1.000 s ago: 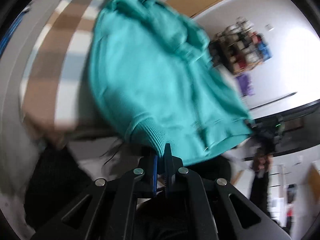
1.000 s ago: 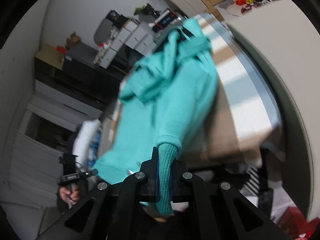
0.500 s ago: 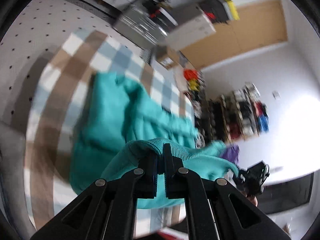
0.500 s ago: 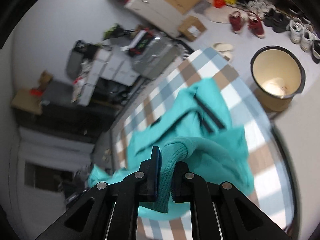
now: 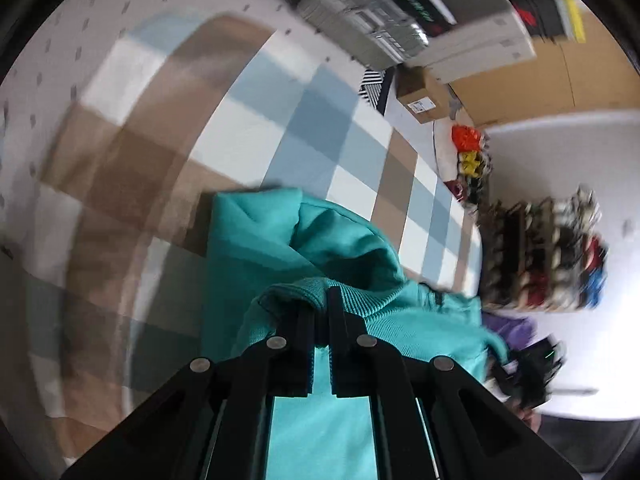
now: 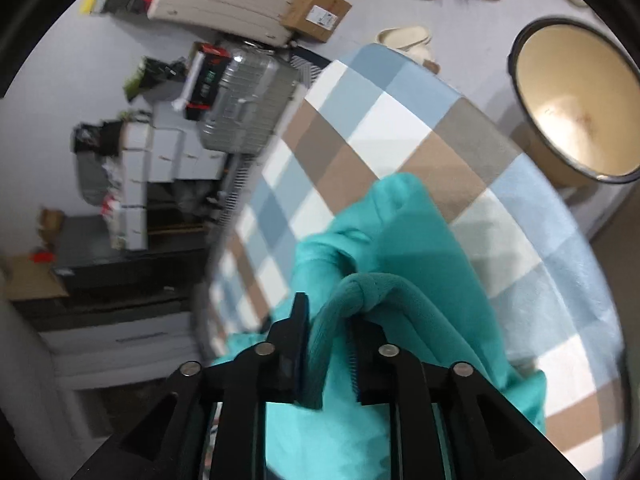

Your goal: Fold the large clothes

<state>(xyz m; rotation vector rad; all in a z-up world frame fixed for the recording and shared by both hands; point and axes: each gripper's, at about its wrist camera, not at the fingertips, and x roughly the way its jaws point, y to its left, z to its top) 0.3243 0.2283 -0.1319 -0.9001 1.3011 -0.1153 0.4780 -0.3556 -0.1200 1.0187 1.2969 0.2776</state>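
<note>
My left tool (image 5: 320, 312) stays clamped narrow on a ribbed edge of the teal sweatshirt (image 5: 280, 248), low in the centre of the left view. My right tool (image 6: 330, 320), low in the centre of the right view, has come open: a second ago it pinched a ribbed cuff tight, and now that cuff (image 6: 320, 344) lies loose between jaws standing apart, touching the left jaw only.

A second ago the sweatshirt hung in the air between both tools, with the surface at the frame edges. Now most of it rests on the checked cloth (image 5: 248, 128) that covers the tabletop, bunched in the lower middle of both views. I judge the carry finished and the release begun, so the garment is down but not yet flattened or folded; spreading it comes next.

Much is hard to read. The near part of the sweatshirt is cut off behind my tools in both views, so I cannot tell how its body or second sleeve lies. The left view is smeared with motion at its left side, and a dark blurred shape at its lower right may be my other tool. At the upper right of the right view stands a cream tub (image 6: 580, 96), and a silver suitcase (image 6: 244, 100) sits upper left, both off the tabletop.
</note>
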